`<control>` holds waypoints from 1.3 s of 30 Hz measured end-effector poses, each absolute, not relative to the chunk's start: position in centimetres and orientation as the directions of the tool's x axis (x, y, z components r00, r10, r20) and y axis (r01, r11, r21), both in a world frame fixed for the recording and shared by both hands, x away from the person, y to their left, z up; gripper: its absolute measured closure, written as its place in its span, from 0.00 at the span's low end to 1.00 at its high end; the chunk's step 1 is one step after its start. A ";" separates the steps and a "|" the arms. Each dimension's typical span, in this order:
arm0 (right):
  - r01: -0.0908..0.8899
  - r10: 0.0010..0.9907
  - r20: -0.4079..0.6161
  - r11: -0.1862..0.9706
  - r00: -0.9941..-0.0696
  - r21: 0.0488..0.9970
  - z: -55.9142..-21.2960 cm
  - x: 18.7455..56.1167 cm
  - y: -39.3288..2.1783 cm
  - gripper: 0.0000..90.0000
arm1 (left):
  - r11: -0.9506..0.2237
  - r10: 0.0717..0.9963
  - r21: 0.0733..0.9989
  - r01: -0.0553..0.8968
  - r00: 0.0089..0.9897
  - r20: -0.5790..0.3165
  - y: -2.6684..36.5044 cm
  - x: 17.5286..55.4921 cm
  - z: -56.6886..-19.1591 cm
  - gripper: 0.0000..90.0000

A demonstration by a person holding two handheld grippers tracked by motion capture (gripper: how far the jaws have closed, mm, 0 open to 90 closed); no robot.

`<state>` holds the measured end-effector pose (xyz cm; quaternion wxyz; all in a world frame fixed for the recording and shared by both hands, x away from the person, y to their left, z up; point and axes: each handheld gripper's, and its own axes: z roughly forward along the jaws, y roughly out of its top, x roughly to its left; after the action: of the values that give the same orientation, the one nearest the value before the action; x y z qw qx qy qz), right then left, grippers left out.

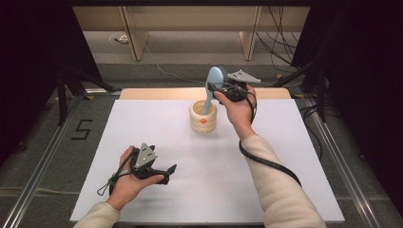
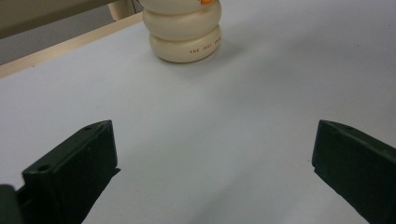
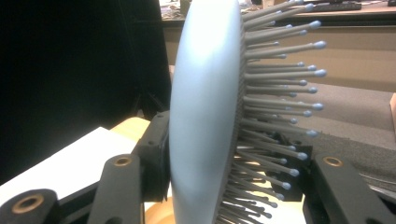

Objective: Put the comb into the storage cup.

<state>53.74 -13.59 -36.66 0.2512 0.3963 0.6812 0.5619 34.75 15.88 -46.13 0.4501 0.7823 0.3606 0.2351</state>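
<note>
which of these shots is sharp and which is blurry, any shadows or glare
High view: evenly lit, no glare on the white table, surroundings dark. Left gripper view: the cream holder is fairly sharp with a soft shadow beside it, the near left claw slightly soft. Right gripper view: the blue hairbrush in the right claw is close and a bit soft, background blurred.

Even overhead light, soft shadows on the white table (image 1: 199,190), dark surroundings, slightly blurred close-ups

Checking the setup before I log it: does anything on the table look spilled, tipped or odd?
Nothing spilled or tipped. The cream cup stands upright on the white table; the blue hairbrush leans in it handle-down, its head held by the right claw.
</note>
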 end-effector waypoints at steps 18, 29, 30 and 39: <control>0.273 0.824 0.104 0.064 -0.558 0.960 -37.4 54.1 -13.2 0.55 | -0.327 0.778 0.877 0.352 0.627 0.039 15.9 34.7 -46.1 0.00; 0.290 0.827 0.114 0.061 -0.551 0.955 -38.3 54.4 -12.9 0.55 | -0.327 0.777 0.877 0.353 0.628 0.036 15.9 34.8 -46.1 0.00; 0.293 0.828 0.116 0.060 -0.549 0.954 -38.4 54.5 -12.9 0.55 | -0.327 0.777 0.877 0.353 0.628 0.036 15.9 34.7 -46.1 0.00; 0.305 0.830 0.122 0.060 -0.544 0.951 -39.1 54.6 -12.8 0.55 | -0.327 0.776 0.877 0.353 0.629 0.036 15.8 34.8 -46.1 0.00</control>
<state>54.64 -12.83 -39.11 0.2399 0.4127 0.6874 0.5474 34.75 15.85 -46.11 0.4535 0.7803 0.3619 0.2334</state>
